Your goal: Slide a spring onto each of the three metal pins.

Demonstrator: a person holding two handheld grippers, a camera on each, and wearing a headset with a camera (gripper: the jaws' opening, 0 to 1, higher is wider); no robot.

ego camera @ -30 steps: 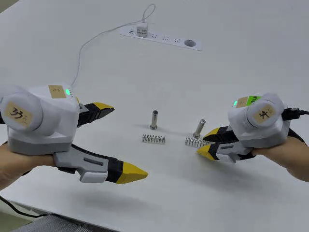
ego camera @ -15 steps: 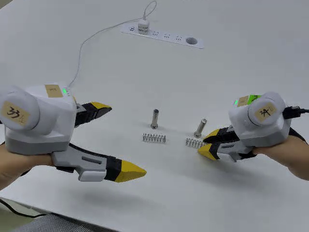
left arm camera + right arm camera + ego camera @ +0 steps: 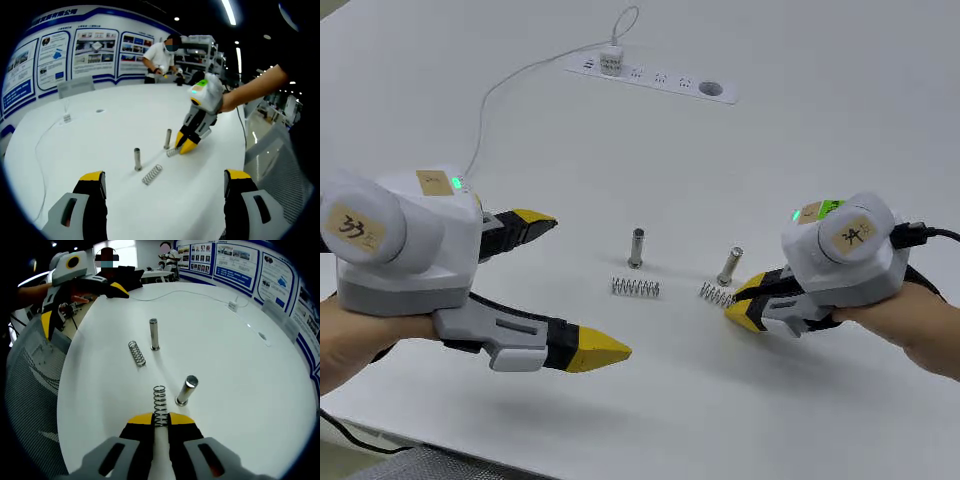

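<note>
**A:** Seen from over the person's head, what's the step?

**B:** Getting the gripped spring [image 3: 713,293] onto the right pin [image 3: 730,266]. It lies on the white bench [image 3: 800,130] just beside that pin. I'd lift it by the held end, turn its open end down over the pin's top, and lower it in line with the pin. A light grip is best, or the coil may buckle or flick away.

**A:** And the jaws?

**B:** The right gripper [image 3: 735,300] has its jaws pinched on that spring's end. The left gripper [image 3: 582,285] is held well apart from the parts, jaws wide and holding nothing. The loose spring [image 3: 635,288] lies just in front of the left pin [image 3: 637,247]. I count two pins and two springs, and neither pin carries a spring yet.

**A:** What about the left gripper view?

**B:** Its own two yellow tips stand far apart at the bottom, with bare bench between them. Across the bench, the other gripper's tips meet at the spring beside the pin.

**A:** And the right gripper view?

**B:** The tips are closed on the spring's near end and the coil runs straight out ahead. The pin is just to its right and seems to lean. If it really does, the idle gripper could steady it.
</note>
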